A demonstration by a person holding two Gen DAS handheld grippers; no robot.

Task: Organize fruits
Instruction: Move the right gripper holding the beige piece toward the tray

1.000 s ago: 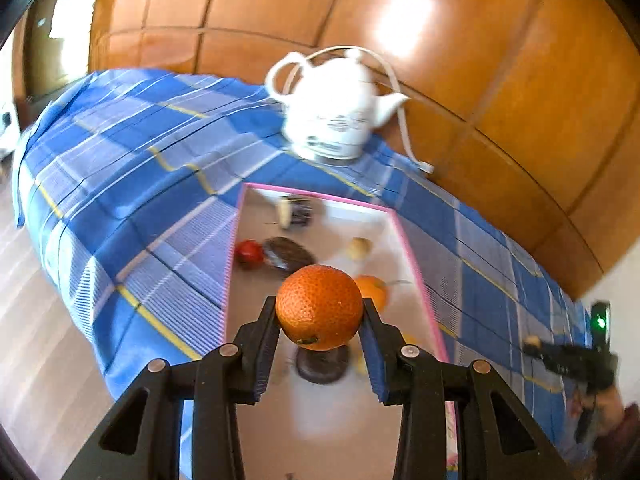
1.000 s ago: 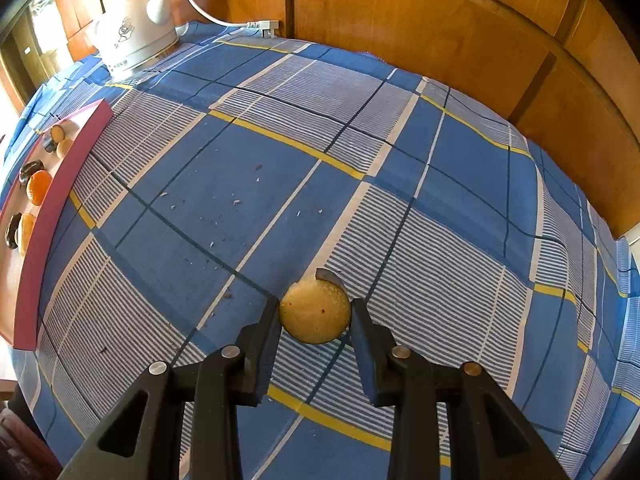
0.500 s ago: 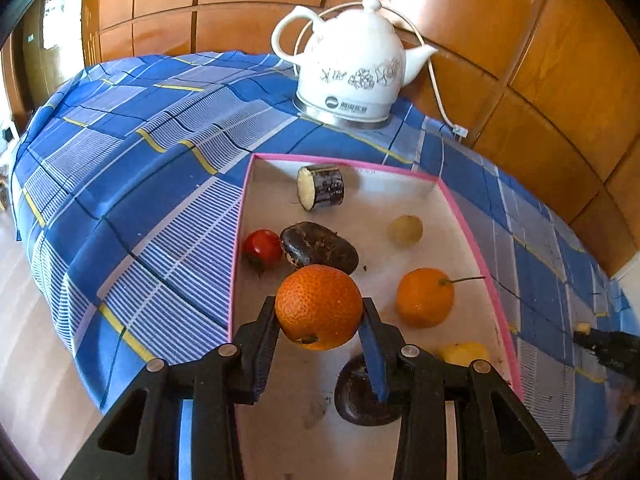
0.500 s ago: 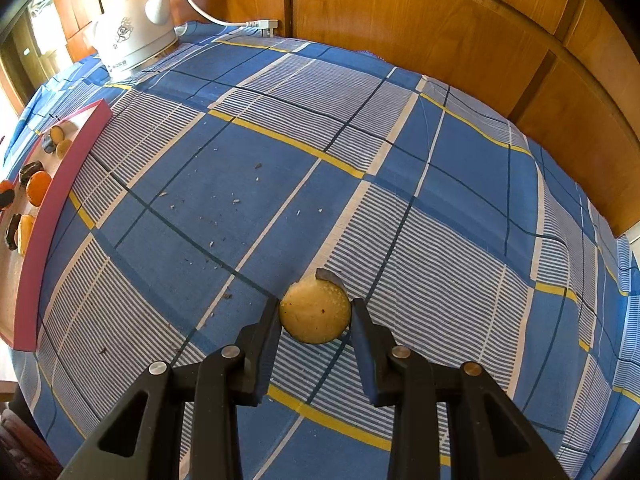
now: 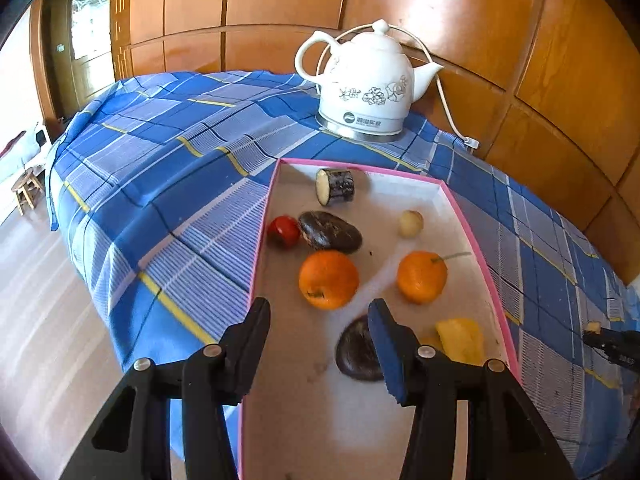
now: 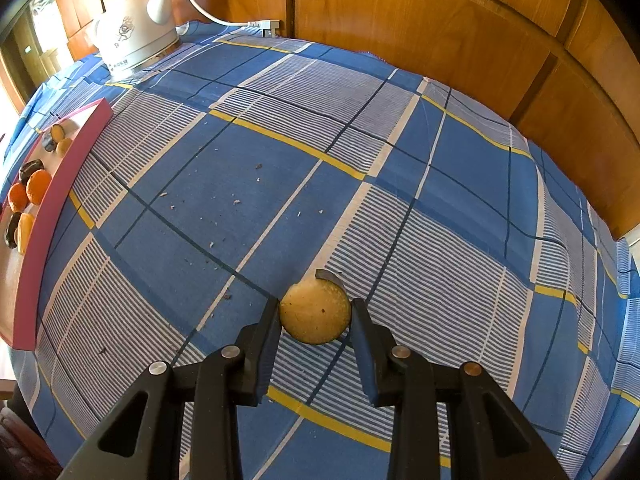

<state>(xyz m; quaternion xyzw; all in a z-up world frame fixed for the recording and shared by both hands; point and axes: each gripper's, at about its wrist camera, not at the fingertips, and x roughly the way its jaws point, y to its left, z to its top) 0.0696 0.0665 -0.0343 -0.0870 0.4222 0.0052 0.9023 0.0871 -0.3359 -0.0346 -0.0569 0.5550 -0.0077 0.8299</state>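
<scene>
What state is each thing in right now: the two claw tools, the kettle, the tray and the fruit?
Left gripper: jaws opening, nothing between them.
Round orange fruit: released, lying in tray.
Pink-rimmed tray: holds several pieces.
Right gripper: shut on yellow cut round piece.
White ceramic kettle: upright, lid on.

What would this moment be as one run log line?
left tool: opening, nothing gripped | orange: lying in pink tray | right tool: shut on round yellow piece, over tablecloth

White kettle (image 5: pixel 370 88) on blue plaid cloth (image 5: pixel 168 184), wood panelling (image 5: pixel 520 20).
</scene>
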